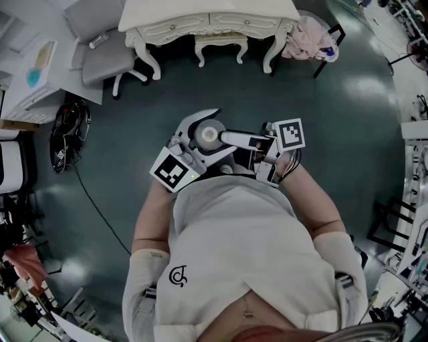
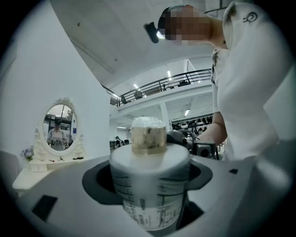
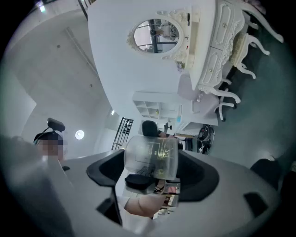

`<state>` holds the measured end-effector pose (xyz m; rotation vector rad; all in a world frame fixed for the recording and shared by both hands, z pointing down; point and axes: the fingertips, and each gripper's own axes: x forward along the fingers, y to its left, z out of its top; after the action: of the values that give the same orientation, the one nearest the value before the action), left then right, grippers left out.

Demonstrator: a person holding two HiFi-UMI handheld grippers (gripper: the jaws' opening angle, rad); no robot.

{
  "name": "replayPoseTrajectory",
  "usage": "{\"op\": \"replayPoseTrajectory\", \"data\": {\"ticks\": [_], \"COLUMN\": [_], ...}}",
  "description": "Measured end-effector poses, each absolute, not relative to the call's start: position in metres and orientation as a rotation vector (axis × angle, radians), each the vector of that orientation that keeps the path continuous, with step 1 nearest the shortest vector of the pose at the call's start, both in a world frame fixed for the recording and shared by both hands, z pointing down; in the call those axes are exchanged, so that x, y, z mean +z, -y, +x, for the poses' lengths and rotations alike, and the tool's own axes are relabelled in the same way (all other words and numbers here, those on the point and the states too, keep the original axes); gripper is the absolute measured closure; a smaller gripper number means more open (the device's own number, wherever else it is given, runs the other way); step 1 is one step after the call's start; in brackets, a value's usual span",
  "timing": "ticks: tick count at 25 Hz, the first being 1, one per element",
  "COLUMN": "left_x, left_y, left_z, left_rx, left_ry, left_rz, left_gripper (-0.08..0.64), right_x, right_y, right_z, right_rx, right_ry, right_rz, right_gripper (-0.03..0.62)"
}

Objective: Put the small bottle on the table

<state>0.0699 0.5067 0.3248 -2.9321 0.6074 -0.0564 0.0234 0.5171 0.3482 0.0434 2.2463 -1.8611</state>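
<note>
The landmark is the white carved dressing table (image 1: pixel 209 20) at the top of the head view, on the dark green floor (image 1: pixel 348 100).

1. Left of the table: a grey padded chair (image 1: pixel 100 47). A black bag with a trailing cable (image 1: pixel 67 133) lies below it.
2. Left gripper (image 2: pixel 149 199): its jaws are clenched on a white plastic bottle with a gold collar and white cap (image 2: pixel 149 166). The bottle stands cap up, in mid-air before the person's chest, well apart from the table. Its label carries dark printed lines and boxes, and the text is too blurred to read.
3. Person's white shirt (image 1: pixel 247 247): a dark circular emblem resembling the letter C (image 1: pixel 177 276) is printed on it.
4. Right gripper (image 3: pixel 152 185): its jaws grasp a small clear cylindrical bottle with a dark end (image 3: pixel 151 157), just beside the white bottle and equally far from the table. Its gold print cannot be read.
5. Each gripper carries a cube with black-and-white square markers.
6. Right of the table: a pink cloth (image 1: pixel 307 37) is draped over a dark chair.
</note>
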Motion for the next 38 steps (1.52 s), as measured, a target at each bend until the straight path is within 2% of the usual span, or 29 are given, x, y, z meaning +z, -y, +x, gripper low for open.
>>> {"op": "replayPoseTrajectory", "data": {"ticks": [24,38], "left_x": [0.329,0.333], "left_y": [-0.475,-0.316], "left_z": [0.072,0.035], "left_rx": [-0.091,-0.089], "left_ry": [-0.669,-0.627], "left_rz": [-2.912,-2.951], "left_gripper": [0.207,0.207], "right_x": [0.350,0.354], "right_y": [-0.485,-0.324], "right_z": [0.027,-0.009], "right_rx": [-1.810,-1.825], "right_ry": [-2.262,-2.217], "right_rz": [0.042,-0.057], "right_gripper": [0.230,0.229]}}
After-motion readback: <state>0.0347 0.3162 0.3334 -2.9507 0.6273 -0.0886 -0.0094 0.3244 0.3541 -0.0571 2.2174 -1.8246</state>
